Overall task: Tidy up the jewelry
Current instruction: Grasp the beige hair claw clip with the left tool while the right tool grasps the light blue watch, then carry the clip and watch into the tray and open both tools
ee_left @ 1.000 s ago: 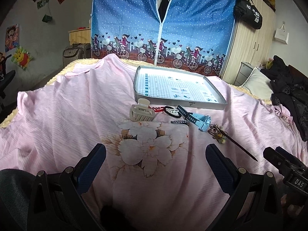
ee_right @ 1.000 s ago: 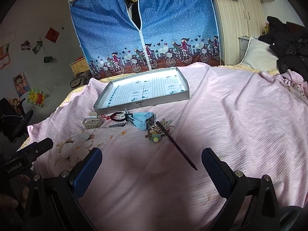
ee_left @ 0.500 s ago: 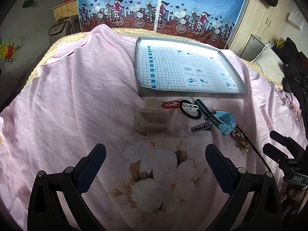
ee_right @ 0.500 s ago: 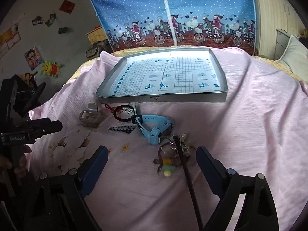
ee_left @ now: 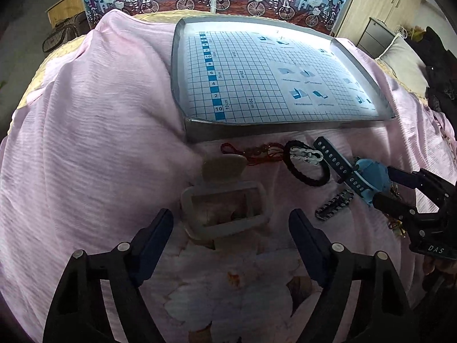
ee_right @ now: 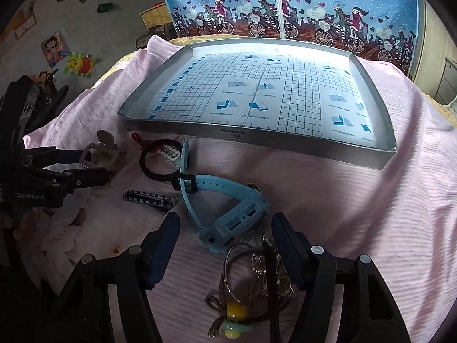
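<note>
Both my tongs are spread wide, holding nothing, low over the pink floral bedsheet (ee_left: 85,143). My left gripper (ee_left: 231,228) brackets the translucent beige plastic claw hair clip (ee_left: 225,208), pads either side but not touching it that I can see. My right gripper (ee_right: 225,228) straddles the light blue rubber-strapped smartwatch (ee_right: 228,211), whose body sits between the fingers.

All the jewelry lies loose on the sheet just in front of the shallow grey metal tray lined with blue grid paper (ee_right: 285,140), and I see nothing inside the tray. Also there: black braided cord bracelet (ee_left: 307,168), red knotted string bracelet (ee_left: 251,153), black-and-white checkered flat hair clip (ee_right: 150,197), and a tangle of gold-toned rings and charms with a yellow bead (ee_right: 251,280) beside a dark thin stick.

Step, I'd say: first pickups, sorting not started. Next move calls for closing the left tongs across the clip's boxy frame and the right across the watch case, then lifting each into the tray. Watch strap may drag the bracelet.
</note>
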Demonstrator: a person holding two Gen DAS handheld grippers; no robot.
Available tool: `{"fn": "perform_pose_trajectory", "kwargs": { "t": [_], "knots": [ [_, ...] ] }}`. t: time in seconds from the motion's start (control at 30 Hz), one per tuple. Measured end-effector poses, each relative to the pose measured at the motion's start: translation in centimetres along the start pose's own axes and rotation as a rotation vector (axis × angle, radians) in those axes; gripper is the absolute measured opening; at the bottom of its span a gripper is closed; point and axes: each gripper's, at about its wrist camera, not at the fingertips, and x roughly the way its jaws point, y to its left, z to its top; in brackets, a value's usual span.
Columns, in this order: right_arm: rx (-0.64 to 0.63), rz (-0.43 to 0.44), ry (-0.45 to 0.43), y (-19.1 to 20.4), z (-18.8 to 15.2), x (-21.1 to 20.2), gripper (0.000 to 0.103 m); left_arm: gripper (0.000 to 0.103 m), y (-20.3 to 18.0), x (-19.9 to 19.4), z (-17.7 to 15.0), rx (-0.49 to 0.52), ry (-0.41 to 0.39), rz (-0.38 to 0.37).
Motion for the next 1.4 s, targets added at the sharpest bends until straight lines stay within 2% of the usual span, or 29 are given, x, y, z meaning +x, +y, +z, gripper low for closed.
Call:
{"fn": "perform_pose_trajectory", "kwargs": {
  "t": [0.07,0.17,0.2,0.33,0.53,0.83,0.93,0.97,1.17,1.23,1.3,1.37,1.4],
  "knots": [
    [-0.003,0.010,0.008,-0.1,0.3,0.7,0.065,0.067,-0.1,0.4,0.0,0.019,0.008,0.014],
    [-0.002,0.013,0.023,-0.3,0.3,1.6,0.064,0.062,0.2,0.6,0.1,0.013,0.010,0.012],
    [-0.002,0.012,0.022,-0.5,0.2,1.7,0.061,0.061,0.5,0.6,0.1,0.001,0.007,0.005],
    [0.007,0.020,-0.003,-0.7,-0.2,1.6,0.058,0.061,1.4,0.2,0.0,-0.051,-0.002,-0.026],
    [0.051,0.062,-0.052,-1.4,-0.8,1.3,0.045,0.061,0.9,-0.4,-0.4,-0.022,-0.020,-0.007],
    [0.102,0.106,-0.119,-1.7,-0.8,0.2,0.044,0.061,-1.7,-0.3,0.1,0.009,-0.059,-0.039],
    [0.111,0.115,-0.163,-1.5,-0.7,-0.8,0.044,0.061,-2.1,-1.4,0.4,-0.012,-0.111,-0.094],
    [0.114,0.122,-0.182,-1.4,-0.6,-1.2,0.044,0.060,-2.2,-1.9,0.6,0.005,-0.158,-0.114],
    [0.137,0.112,-0.298,-1.1,0.4,-3.2,0.044,0.060,-2.3,-4.0,1.7,-0.016,-0.328,-0.133],
    [0.145,0.096,-0.319,-1.1,1.3,-3.3,0.044,0.055,-2.2,-4.0,2.6,-0.042,-0.361,-0.135],
    [0.167,0.088,-0.332,-1.6,2.1,-3.0,0.044,0.054,-2.1,-3.4,3.6,-0.068,-0.373,-0.143],
    [0.186,0.086,-0.339,-2.2,2.9,-2.5,0.044,0.034,-2.1,-2.2,4.4,-0.072,-0.351,-0.145],
    [0.190,0.078,-0.338,-2.5,3.4,-2.1,0.044,0.033,-2.1,-1.7,4.8,-0.065,-0.340,-0.134]
  ]
}}
